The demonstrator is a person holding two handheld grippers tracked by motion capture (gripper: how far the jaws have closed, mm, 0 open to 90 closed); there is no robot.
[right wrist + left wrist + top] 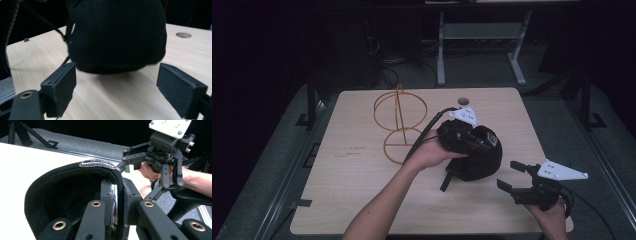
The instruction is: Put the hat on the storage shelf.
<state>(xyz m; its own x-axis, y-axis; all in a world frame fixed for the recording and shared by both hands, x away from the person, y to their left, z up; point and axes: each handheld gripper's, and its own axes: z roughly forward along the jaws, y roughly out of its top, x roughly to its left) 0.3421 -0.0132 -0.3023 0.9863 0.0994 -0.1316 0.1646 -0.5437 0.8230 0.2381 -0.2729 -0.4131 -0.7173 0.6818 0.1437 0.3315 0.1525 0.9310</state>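
Note:
A black fabric hat point(484, 162) hangs from my left gripper point(472, 142) over the middle right of the table, and appears to be just off the wood. In the left gripper view the jaws are shut on the hat's rim point(120, 187), beside a sewn label, with the hollow inside point(62, 192) facing the camera. My right gripper point(509, 175) is open at the front right, a short way from the hat. In the right gripper view its two pads point(62, 87) stand wide apart with nothing between them, and the hat's rounded back point(117, 35) is straight ahead.
An orange wire stand point(399, 125) stands upright on the table's left middle, behind the person's left forearm. The wooden table point(352, 190) has a round hole point(463, 101) near its far edge. A cable runs from the left gripper toward the stand.

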